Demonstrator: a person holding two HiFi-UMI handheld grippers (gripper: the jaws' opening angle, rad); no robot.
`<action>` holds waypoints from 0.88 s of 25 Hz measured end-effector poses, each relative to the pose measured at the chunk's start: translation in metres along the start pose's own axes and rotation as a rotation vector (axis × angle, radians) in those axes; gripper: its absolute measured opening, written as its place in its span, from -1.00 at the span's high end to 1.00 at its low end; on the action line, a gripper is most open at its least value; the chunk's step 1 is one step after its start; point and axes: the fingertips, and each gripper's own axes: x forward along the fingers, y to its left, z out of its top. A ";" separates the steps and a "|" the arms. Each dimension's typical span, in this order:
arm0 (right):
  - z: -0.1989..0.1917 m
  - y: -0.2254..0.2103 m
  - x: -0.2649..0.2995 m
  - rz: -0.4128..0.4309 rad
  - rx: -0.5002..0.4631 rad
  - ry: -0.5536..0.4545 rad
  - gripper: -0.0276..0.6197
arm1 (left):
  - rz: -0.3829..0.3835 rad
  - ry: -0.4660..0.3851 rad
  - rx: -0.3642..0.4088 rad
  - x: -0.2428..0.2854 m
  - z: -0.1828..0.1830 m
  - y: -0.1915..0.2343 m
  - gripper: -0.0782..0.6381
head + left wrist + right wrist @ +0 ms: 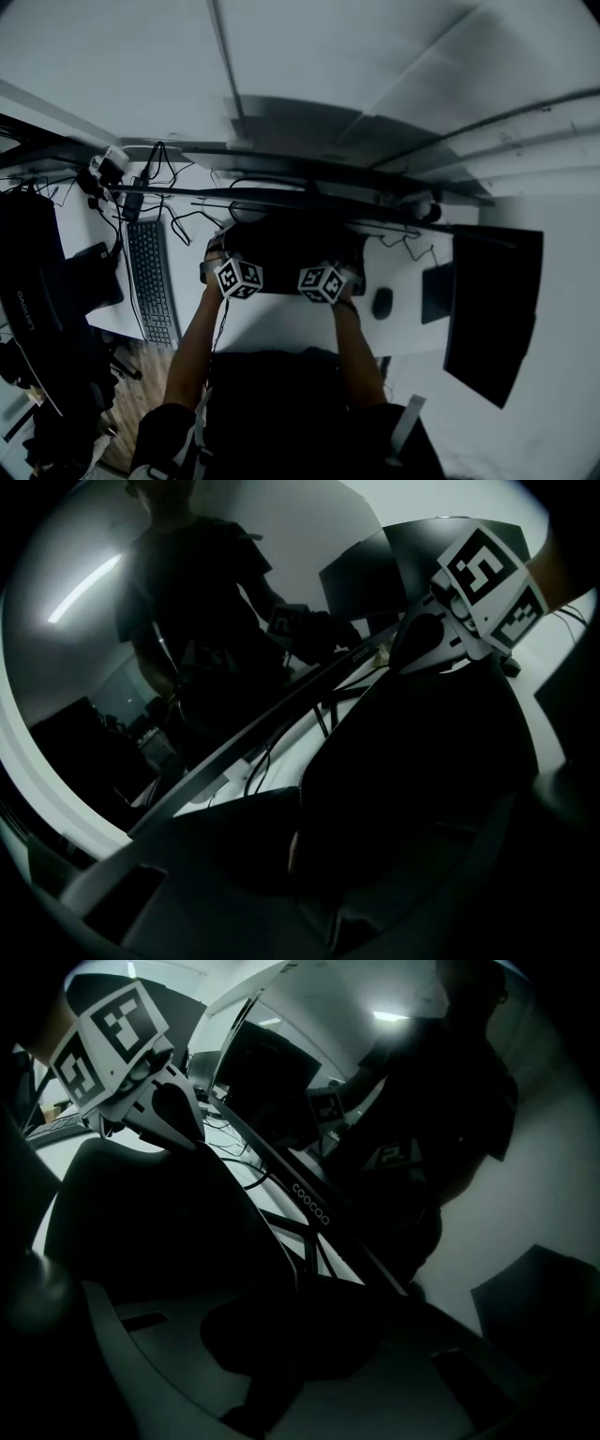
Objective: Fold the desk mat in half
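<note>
Head view: left tongs (223, 262) and right tongs (339, 270) pinch the floppy black desk mat (286, 248).

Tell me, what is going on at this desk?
A person works with a gripper in each hand. The left gripper and the right gripper are each shut on the black desk mat, holding it bent up over the white desk, between the keyboard and the mouse. It is not laid flat yet.

Desk mat (286, 246), near corners hidden behind left tongs (234, 273), right tongs (327, 278)
</note>
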 end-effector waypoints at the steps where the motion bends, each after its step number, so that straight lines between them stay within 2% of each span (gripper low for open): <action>1: -0.002 0.000 0.002 -0.003 0.001 0.005 0.84 | 0.006 -0.003 -0.001 0.003 -0.002 0.000 0.69; 6: -0.010 0.007 0.011 0.014 0.001 0.038 0.79 | 0.025 0.038 0.027 0.013 -0.014 -0.003 0.51; 11: -0.011 0.009 0.013 0.010 0.008 0.044 0.74 | 0.054 0.065 -0.002 0.015 -0.021 0.000 0.38; 15: -0.007 0.004 0.009 -0.012 0.029 0.028 0.69 | 0.080 0.039 -0.018 0.009 -0.018 0.004 0.38; 22: -0.006 0.000 -0.002 -0.017 0.077 0.021 0.69 | 0.053 0.005 -0.067 -0.011 -0.012 -0.001 0.45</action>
